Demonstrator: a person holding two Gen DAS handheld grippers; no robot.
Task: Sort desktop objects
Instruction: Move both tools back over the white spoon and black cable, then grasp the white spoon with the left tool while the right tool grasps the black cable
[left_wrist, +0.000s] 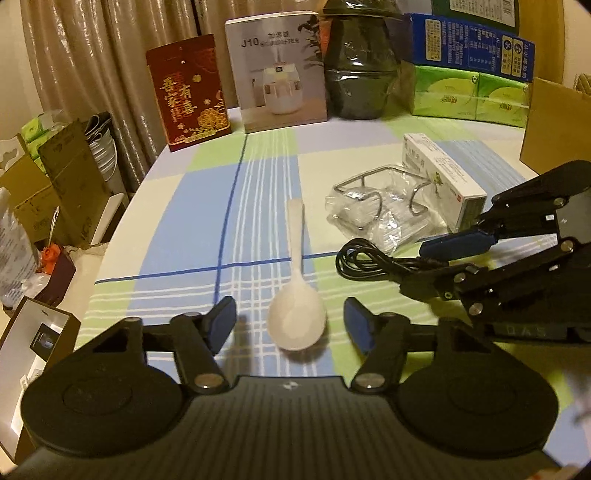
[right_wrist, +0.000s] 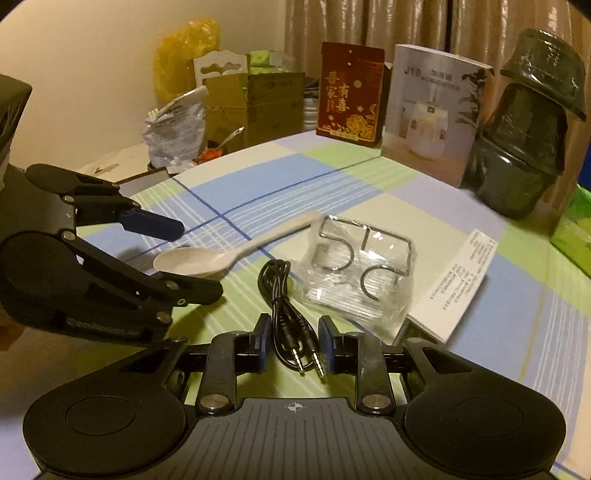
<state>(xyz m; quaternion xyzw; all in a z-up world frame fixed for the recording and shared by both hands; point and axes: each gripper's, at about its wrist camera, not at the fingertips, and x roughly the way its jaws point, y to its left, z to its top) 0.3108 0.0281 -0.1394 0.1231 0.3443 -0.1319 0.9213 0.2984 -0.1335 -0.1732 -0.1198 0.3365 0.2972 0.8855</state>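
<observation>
1. The left gripper (left_wrist: 290, 326) stands wide open and holds nothing; the bowl of the white spoon (left_wrist: 297, 317) lies between its blue pads (left_wrist: 223, 319), low in the centre of the left wrist view, with clear gaps on both sides.
2. The spoon lies flat on the checked tablecloth (left_wrist: 207, 206), its handle running up the frame, away from the camera. It looks like light, rigid plastic with a smooth, rounded bowl, so it would probably slide between the pads; the narrow handle just above the bowl seems the steadier place to pinch.
3. The right gripper (right_wrist: 291, 341) is partly open and grips nothing; the two jack plugs of the black audio cable (right_wrist: 282, 295) lie between its fingers at lower centre of the right wrist view, not touching either pad.
4. The cable is thin, limp and loosely coiled; lifted by one end it would likely trail, so taking the bundled strands above the plugs looks safer.
5. Right of the cable sits a wire rack in clear plastic wrap (right_wrist: 360, 266), crinkly and likely slippery, and beyond it a long white carton (right_wrist: 454, 280), light and stiff.
</observation>
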